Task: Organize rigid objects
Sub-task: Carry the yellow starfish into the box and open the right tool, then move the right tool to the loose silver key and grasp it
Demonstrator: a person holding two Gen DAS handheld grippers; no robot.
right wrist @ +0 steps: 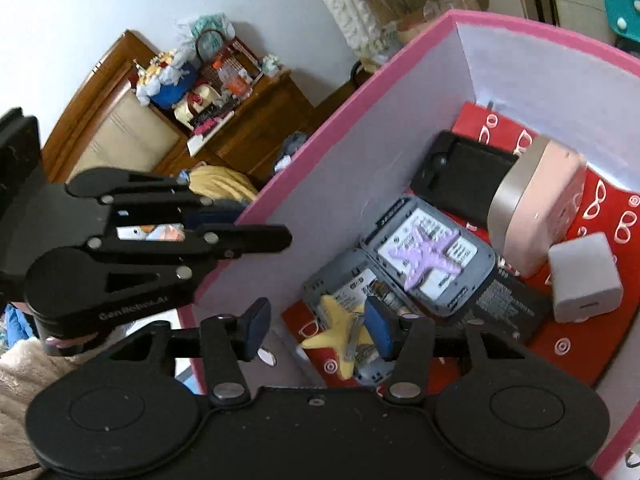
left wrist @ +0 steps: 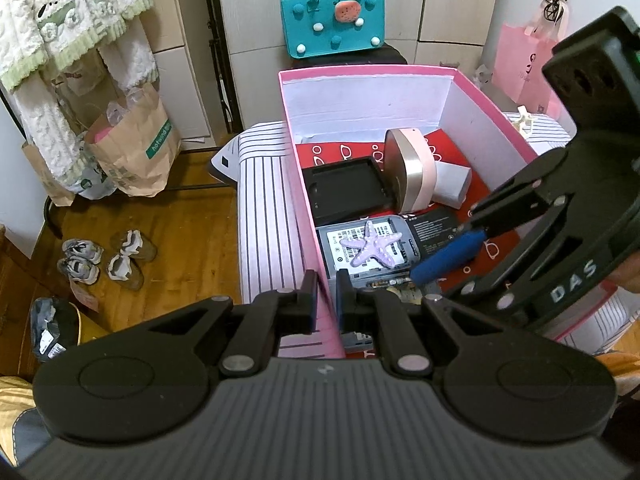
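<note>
- Left claw (left wrist: pixel 327 296) clamps the near wall of a pink box (left wrist: pixel 496 112), one finger outside the wall and one inside, pads pinching the cardboard.
- Right claw (right wrist: pixel 318 330) hangs inside the same box with its blue-padded fingers (right wrist: pixel 378 330) parted and nothing pressed between them.
- Directly under the right claw lies a yellow starfish (right wrist: pixel 334 334) with a small silver clip (right wrist: pixel 352 342) resting on it.
- Just beyond it, a purple starfish (left wrist: pixel 370 246) sits on top of a grey phone shell (right wrist: pixel 472 280) whose labelled inside faces up.
- Farther back in the box, a black case (left wrist: pixel 344 192) lies flat, a pink and gold case (left wrist: pixel 416 168) stands on edge beside it, and a white charger block (right wrist: pixel 584 276) rests on the red patterned paper (right wrist: pixel 616 216) lining the bottom.
- Outside, the box rests on a striped cushion (left wrist: pixel 264 208); a teal felt bag (left wrist: pixel 332 20) stands behind it and shoes (left wrist: pixel 104 258) sit on the wood floor.
</note>
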